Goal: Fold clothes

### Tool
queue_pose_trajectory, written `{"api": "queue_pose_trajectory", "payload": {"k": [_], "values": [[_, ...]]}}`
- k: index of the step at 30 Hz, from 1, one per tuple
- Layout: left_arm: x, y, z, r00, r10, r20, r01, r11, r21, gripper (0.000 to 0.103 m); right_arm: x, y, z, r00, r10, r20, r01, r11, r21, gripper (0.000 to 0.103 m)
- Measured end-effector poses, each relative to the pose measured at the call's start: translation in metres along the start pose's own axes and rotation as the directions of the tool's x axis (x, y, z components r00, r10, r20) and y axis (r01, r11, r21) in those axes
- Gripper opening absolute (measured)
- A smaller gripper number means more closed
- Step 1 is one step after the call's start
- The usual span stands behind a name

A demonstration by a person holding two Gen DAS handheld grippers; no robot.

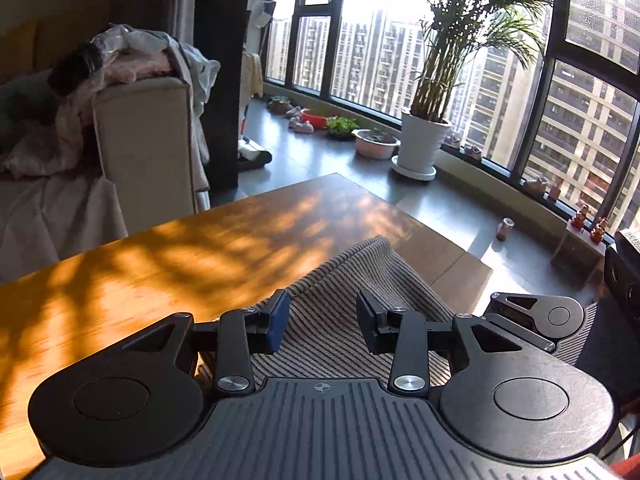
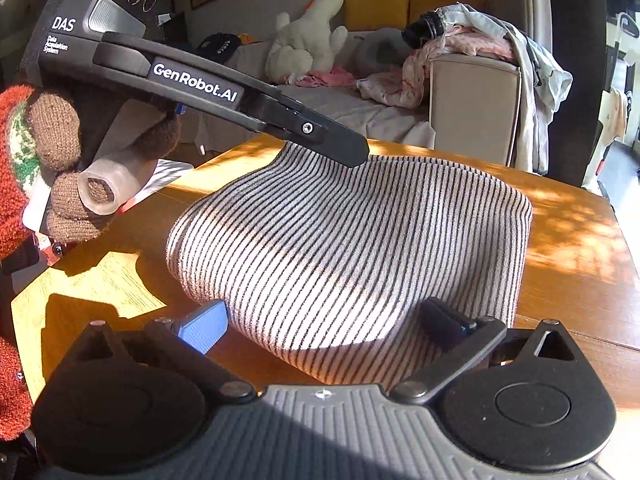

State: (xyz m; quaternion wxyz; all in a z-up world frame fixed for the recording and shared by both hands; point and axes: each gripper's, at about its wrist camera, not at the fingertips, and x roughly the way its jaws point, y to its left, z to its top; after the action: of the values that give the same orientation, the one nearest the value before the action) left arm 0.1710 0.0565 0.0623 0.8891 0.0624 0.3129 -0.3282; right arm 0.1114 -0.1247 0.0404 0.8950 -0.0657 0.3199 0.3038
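Right hand-held gripper [image 2: 326, 326] spread wide over the striped garment [image 2: 360, 248] — thin dark lines, folded, humped.

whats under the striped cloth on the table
The striped cloth lies folded on the wooden table, whose top shows all around it. It bulges in the middle, but whatever lies beneath, folded layers or anything else, is covered.
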Motion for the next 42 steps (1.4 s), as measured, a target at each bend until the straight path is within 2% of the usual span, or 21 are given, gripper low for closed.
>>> {"api": "queue_pose_trajectory", "payload": {"k": [5, 21, 27, 28, 31, 33, 34, 36, 37, 39, 42], "values": [[0.024, 0.007, -0.01, 0.996, 0.062, -0.071, -0.062, 0.998, 0.01, 0.041, 0.002, 0.005, 0.005, 0.999, -0.024, -0.027, 0.024, 1.0, -0.008, 0.103], [0.029, 0.016, -0.014, 0.997, 0.046, -0.068, -0.05, 0.997, -0.059, 0.043, 0.006, 0.008, 0.008, 0.997, -0.064, -0.035, 0.065, 0.998, 0.02, 0.103], [0.026, 0.014, -0.017, 0.997, 0.052, -0.059, -0.056, 0.996, -0.066, 0.043, -0.001, 0.021, 0.008, 0.992, -0.11, -0.053, 0.108, 0.993, -0.045, 0.103], [0.026, 0.015, -0.018, 0.997, 0.05, -0.056, -0.054, 0.996, -0.072, 0.043, -0.007, 0.022, 0.011, 0.994, -0.1, -0.04, 0.097, 0.994, -0.054, 0.103], [0.026, 0.018, -0.019, 0.998, 0.041, -0.05, -0.045, 0.995, -0.087, 0.043, -0.033, 0.014, 0.016, 0.997, -0.04, 0.071, 0.038, 0.999, 0.024, 0.103], [0.026, 0.018, -0.019, 0.998, 0.04, -0.046, -0.044, 0.995, -0.094, 0.043, -0.042, 0.004, 0.02, 0.991, -0.061, 0.119, 0.05, 0.994, 0.092, 0.103], [0.026, 0.018, -0.02, 0.998, 0.04, -0.043, -0.044, 0.994, -0.097, 0.043, -0.037, -0.002, 0.021, 0.989, -0.109, 0.1, 0.096, 0.988, 0.124, 0.103], [0.023, 0.017, -0.021, 0.999, 0.039, -0.034, -0.042, 0.995, -0.095, 0.044, -0.011, -0.015, 0.018, 0.982, -0.187, -0.036, 0.191, 0.971, 0.145, 0.103], [0.022, 0.017, -0.022, 0.999, 0.041, -0.028, -0.043, 0.995, -0.089, 0.044, -0.002, -0.021, 0.013, 0.982, -0.18, -0.062, 0.188, 0.968, 0.164, 0.103], [0.017, 0.016, -0.022, 0.999, 0.042, -0.015, -0.043, 0.996, -0.081, 0.044, 0.004, -0.031, 0.005, 0.99, -0.128, -0.054, 0.136, 0.969, 0.204, 0.103], [0.006, 0.015, -0.016, 0.999, 0.037, 0.015, -0.035, 0.996, -0.084, 0.047, 0.002, -0.032, 0.003, 0.991, -0.124, -0.055, 0.132, 0.973, 0.188, 0.103]]}}
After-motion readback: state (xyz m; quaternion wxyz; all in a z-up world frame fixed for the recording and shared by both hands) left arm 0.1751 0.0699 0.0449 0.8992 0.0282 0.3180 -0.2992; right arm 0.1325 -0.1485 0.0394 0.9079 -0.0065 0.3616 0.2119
